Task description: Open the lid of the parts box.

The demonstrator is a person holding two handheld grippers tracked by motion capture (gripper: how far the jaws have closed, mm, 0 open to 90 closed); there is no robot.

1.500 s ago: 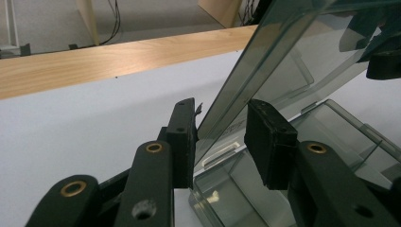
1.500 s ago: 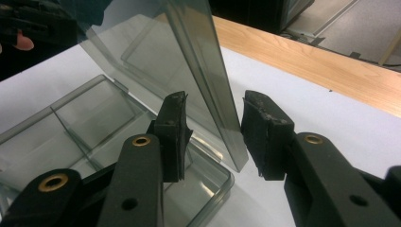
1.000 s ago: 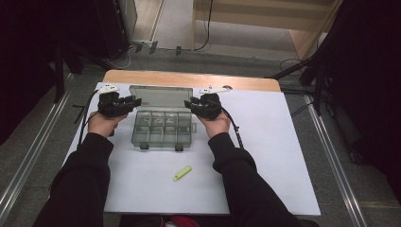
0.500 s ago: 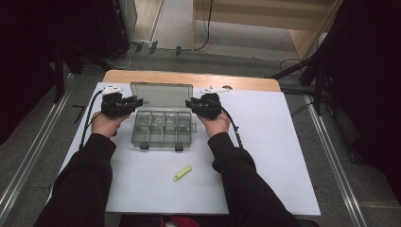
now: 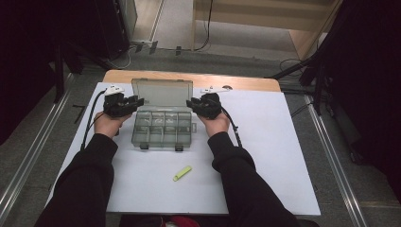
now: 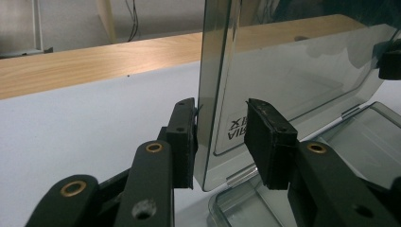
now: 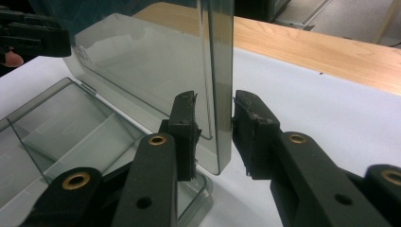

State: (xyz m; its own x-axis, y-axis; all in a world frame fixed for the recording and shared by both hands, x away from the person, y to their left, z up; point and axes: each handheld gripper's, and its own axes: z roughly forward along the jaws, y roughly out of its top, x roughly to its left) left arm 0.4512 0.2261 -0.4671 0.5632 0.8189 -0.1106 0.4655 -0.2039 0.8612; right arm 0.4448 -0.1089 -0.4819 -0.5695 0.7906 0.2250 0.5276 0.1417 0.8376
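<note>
Lid: upright as before, box unmoved on bench.
Left gripper: jaws unchanged, loosely astride lid edge.
Right gripper: jaws just narrowed around lid edge, not yet clamping.

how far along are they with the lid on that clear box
Done: the lid stands upright, the compartment box open. In hand: the left gripper and right gripper straddle its side edges, the right's jaws just closing, neither clamped. Left: swinging the lid; the yellow piece lies untouched on the table.
</note>
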